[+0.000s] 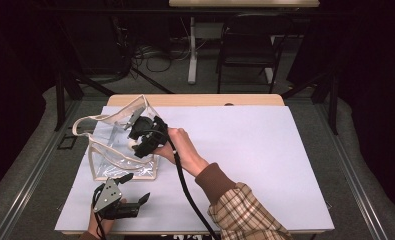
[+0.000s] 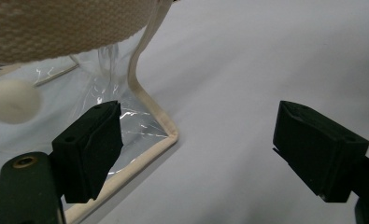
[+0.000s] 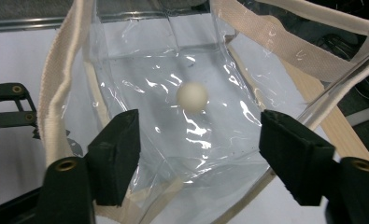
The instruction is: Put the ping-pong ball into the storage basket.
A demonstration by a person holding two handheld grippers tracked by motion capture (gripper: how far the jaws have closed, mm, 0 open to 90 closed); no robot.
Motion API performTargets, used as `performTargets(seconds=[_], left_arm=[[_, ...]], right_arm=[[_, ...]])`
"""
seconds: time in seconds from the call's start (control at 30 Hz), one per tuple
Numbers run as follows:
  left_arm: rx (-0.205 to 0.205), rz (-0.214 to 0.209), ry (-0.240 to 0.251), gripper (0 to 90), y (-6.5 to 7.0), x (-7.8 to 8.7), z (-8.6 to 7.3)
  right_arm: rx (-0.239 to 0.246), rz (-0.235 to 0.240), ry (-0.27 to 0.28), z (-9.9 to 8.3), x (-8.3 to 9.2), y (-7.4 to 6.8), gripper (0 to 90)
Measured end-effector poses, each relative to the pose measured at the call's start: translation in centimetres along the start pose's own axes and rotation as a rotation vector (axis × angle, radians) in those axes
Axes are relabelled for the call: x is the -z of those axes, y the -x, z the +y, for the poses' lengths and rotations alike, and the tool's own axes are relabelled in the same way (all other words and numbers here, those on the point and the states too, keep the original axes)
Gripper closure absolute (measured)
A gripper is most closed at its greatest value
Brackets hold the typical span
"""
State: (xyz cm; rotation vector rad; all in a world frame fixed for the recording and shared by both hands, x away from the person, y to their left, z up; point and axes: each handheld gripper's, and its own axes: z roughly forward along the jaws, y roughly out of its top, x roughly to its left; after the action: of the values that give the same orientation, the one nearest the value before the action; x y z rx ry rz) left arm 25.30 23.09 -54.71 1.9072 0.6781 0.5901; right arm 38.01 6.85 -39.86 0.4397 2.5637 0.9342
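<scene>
A clear plastic bag [image 1: 105, 152] with cream fabric trim and handles stands on the left of the white table cover [image 1: 245, 150]. A small white ball [image 3: 192, 97] lies inside it on the bottom, apart from any jaw. My right gripper [image 1: 136, 135] is held at the bag's mouth and points down into it, jaws open with nothing between the pads [image 3: 198, 154]. My left gripper [image 1: 135, 188] rests near the table's front edge, just in front of the bag's near corner [image 2: 170, 133], open and empty [image 2: 196, 140]. Through the bag's wall the ball [image 2: 11, 100] appears at the left.
The table's wooden far edge [image 1: 195, 100] pokes out beyond the cover. Behind it stand a black chair [image 1: 247, 45] and a white table leg [image 1: 191, 50], with cables on the floor. The right gripper's cable [image 1: 187, 190] trails across the cover toward the front edge.
</scene>
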Motion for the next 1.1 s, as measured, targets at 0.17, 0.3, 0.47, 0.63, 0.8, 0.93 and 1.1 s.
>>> performTargets(seconds=[0.17, 0.3, 0.47, 0.63, 0.8, 0.93, 1.1], left_arm=[[-0.001, -0.002, -0.002, 15.9, 0.0, 0.0, 0.0], [-0.002, 0.000, -0.002, 16.0, 0.0, 0.0, 0.0], [0.005, 0.006, 0.000, 15.9, 0.0, 0.1, 0.0], [0.006, 0.006, -0.005, 15.9, 0.0, -0.1, 0.0], [0.008, 0.006, -0.007, 15.9, 0.0, -0.2, 0.0], [0.007, 0.005, -0.006, 15.9, 0.0, -0.1, 0.0], [0.002, 0.004, -0.011, 15.9, 0.0, -0.1, 0.0]], right_arm=[[-0.036, 0.029, 0.039, -0.4, 1.0, 0.6, 20.2], [-0.052, 0.031, 0.065, -1.0, 1.8, 1.2, 15.0], [-0.062, 0.036, 0.093, -1.8, 2.9, 1.6, 11.8], [-0.063, 0.026, 0.109, -2.6, 4.1, 1.8, 9.9], [-0.075, 0.011, 0.113, -3.6, 5.1, 2.4, 9.0], [-0.087, 0.001, 0.114, -4.5, 5.7, 2.8, 8.0], [-0.090, -0.004, 0.105, -5.5, 6.4, 3.1, 6.7]])
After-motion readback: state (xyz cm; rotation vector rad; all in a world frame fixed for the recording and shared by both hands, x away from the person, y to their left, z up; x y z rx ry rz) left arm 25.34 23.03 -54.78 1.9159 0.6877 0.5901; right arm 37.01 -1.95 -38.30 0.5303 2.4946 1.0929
